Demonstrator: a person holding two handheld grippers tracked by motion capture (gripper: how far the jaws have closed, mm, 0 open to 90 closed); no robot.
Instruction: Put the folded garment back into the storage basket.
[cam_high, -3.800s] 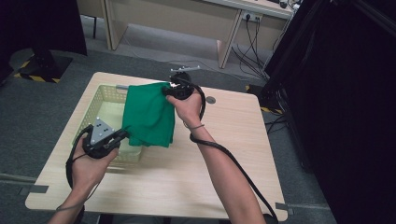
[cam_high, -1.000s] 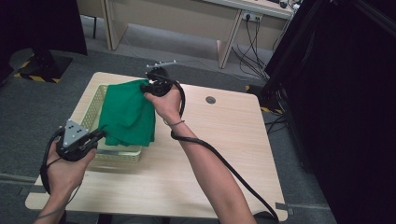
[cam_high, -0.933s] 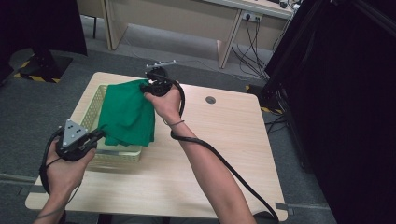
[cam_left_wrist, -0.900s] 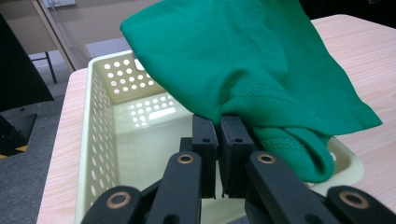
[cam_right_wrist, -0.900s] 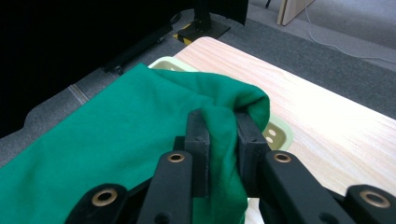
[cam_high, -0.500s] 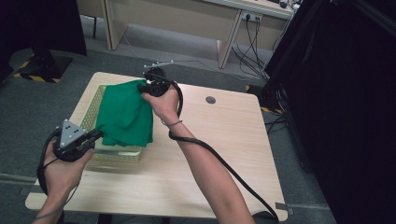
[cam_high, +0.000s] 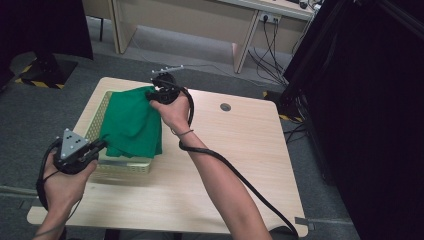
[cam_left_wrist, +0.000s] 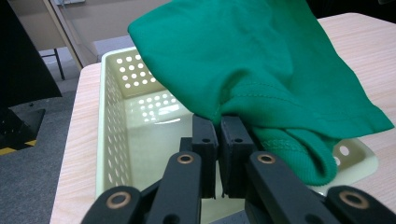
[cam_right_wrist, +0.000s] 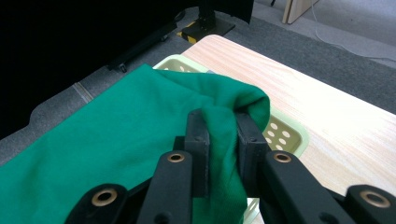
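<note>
The left hand-held gripper and right hand-held gripper are each pinching an edge of the green cloth, keeping it stretched above the basket on the table, apparently for lowering inside.

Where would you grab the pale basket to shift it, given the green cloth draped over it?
Take the basket by its bare near rim, coming from the person's side. The green cloth covers the far part, and the upright perforated wall offers a thin edge for two jaws.
</note>
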